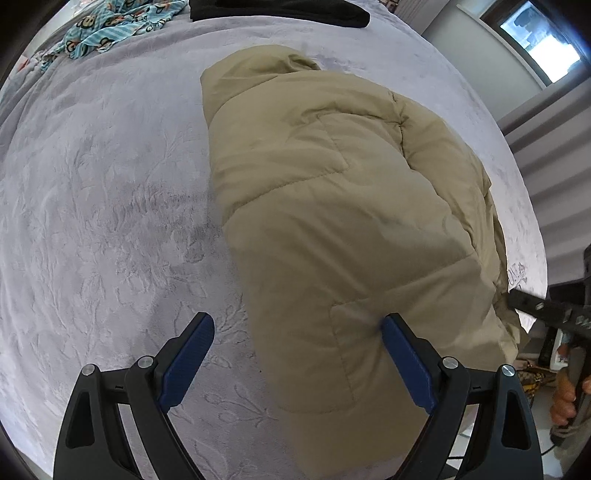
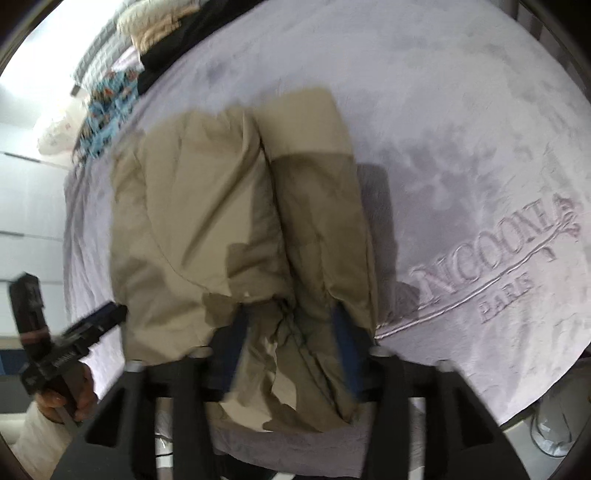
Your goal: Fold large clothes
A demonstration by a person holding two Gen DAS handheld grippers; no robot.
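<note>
Looking at a khaki padded jacket (image 1: 351, 206) lying on the lilac bedspread (image 1: 110, 221), already folded lengthwise into a long bundle, long axis running away from both cameras toward the far pile of clothes; hood end lying far, hem end lying near at the bed edge. Left gripper (image 1: 297, 363) hovering over the near left border of the bundle, fingers spread wide and gripping nothing: left pad (image 1: 188, 362) sitting over bare bedspread, right pad (image 1: 404, 363) sitting over or against the jacket fabric, contact not resolvable from here. Right gripper (image 2: 291, 354) sitting at the near hem end, blurred in its own view, jaws standing partly apart with crumpled hem fabric lying between them; pads not visibly pressing, so reading as let go rather than held, with some doubt given the blur. Judging the next fold as crosswise, near end carried over toward the far hood end, so both grippers being placed at the correct end already; right one being nearer the hem centre, left one being nearer the left corner. Noting puffy fill likely springing back if not pressed down. Other items staying clear of the work: blue patterned cloth (image 1: 122, 26) and dark garment (image 1: 280, 11) lying at the far side. No containers showing in either view, so nothing to report there
</note>
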